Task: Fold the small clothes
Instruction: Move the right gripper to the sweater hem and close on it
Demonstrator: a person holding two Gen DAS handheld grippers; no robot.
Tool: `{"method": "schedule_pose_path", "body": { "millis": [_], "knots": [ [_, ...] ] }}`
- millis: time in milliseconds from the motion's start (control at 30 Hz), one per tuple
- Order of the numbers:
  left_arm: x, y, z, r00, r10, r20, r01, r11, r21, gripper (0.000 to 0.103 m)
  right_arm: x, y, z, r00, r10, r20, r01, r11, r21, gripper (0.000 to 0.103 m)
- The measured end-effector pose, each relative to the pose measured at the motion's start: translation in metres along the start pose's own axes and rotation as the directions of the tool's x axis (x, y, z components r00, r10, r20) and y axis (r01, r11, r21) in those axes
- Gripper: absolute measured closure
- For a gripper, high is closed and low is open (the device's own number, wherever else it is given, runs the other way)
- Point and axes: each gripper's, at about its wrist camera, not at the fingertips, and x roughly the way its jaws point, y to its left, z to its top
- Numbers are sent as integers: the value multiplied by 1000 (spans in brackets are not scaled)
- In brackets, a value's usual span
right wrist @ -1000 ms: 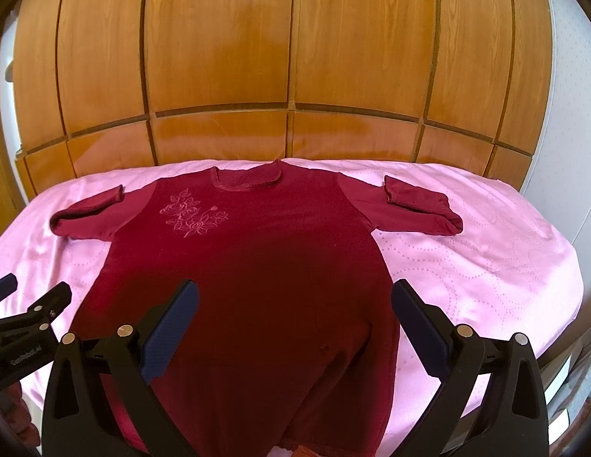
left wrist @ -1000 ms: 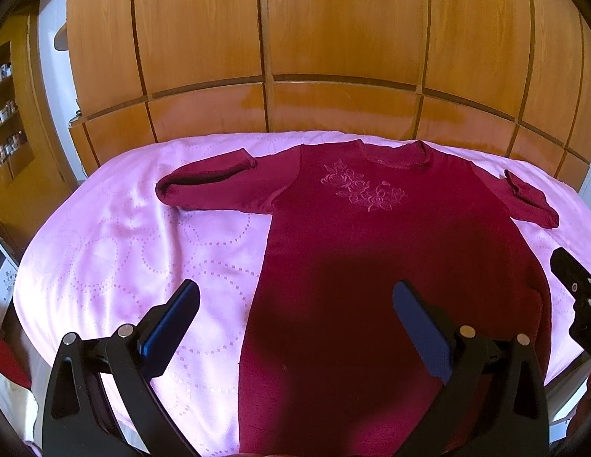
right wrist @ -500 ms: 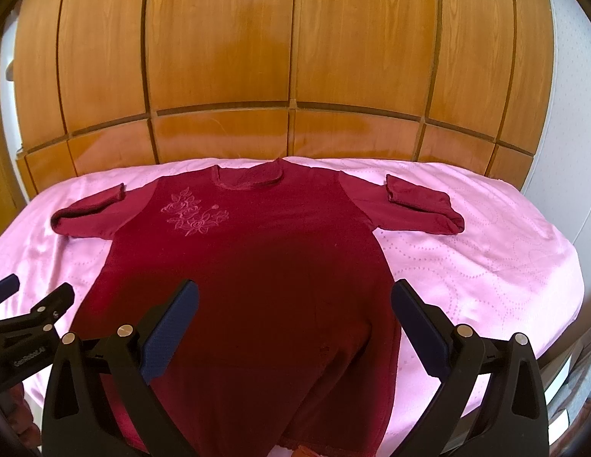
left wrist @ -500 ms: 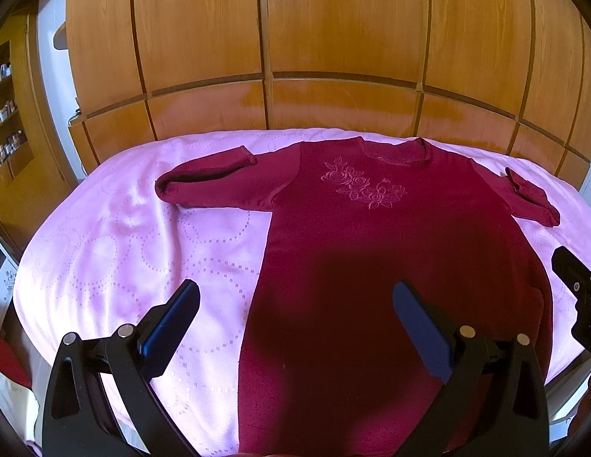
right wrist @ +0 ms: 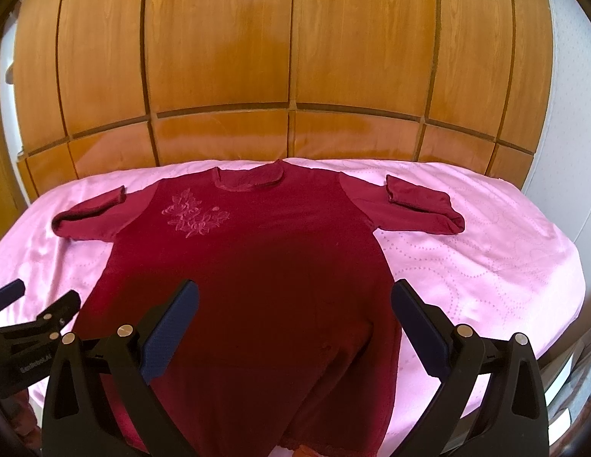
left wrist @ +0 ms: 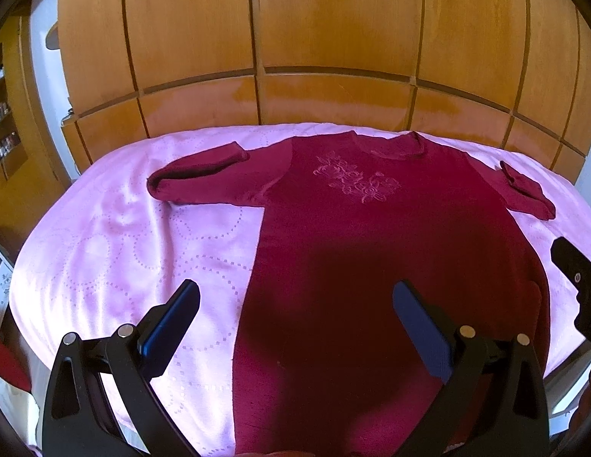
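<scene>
A dark red long garment [left wrist: 371,251] with pink flower embroidery on the chest lies flat and face up on a pink bedspread [left wrist: 116,259], neck toward the far wall. It also shows in the right wrist view [right wrist: 257,274]. Both sleeves are folded back at the cuffs. My left gripper [left wrist: 295,297] is open and empty above the garment's lower left edge. My right gripper [right wrist: 295,297] is open and empty above the lower middle. Each gripper shows at the edge of the other's view.
A wooden panelled wardrobe [left wrist: 295,38] stands right behind the bed. The pink bedspread [right wrist: 486,251] extends to the right of the garment. A shelf unit [left wrist: 2,122] is at the far left. The bed edge drops off near me.
Both views have shifted very slightly; the garment lies the same and both grippers stay open.
</scene>
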Motion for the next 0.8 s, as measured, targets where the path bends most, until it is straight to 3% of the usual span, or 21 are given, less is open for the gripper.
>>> {"method": "schedule_pose_path", "body": {
  "millis": [100, 167, 300, 333, 567, 700, 800],
  "knots": [
    [5, 1, 1, 998, -56, -41, 56, 998, 0, 2, 0, -4, 2, 999, 28, 14, -29, 999, 19, 3],
    [10, 7, 0, 988, -134, -75, 133, 991, -22, 2, -1, -11, 4, 998, 60, 34, -61, 998, 32, 3],
    [17, 24, -5, 978, -198, -59, 192, 976, -101, 2, -9, -48, 4, 972, 180, 149, -198, 973, 119, 3],
    [20, 30, -8, 978, -201, -54, 194, 974, -116, 2, -8, -56, 4, 972, 177, 154, -199, 969, 143, 3],
    [47, 55, -28, 975, -198, -101, 180, 971, -159, 2, 15, -128, -28, 991, 136, 3, -131, 942, 308, 3],
    [55, 71, -44, 957, -273, -100, 244, 941, -233, 2, 31, -146, -59, 968, 238, -85, -186, 898, 399, 7],
    [57, 78, -56, 941, -327, -85, 294, 916, -272, 2, 39, -147, -81, 943, 310, -121, -231, 871, 433, 25]
  ]
}}
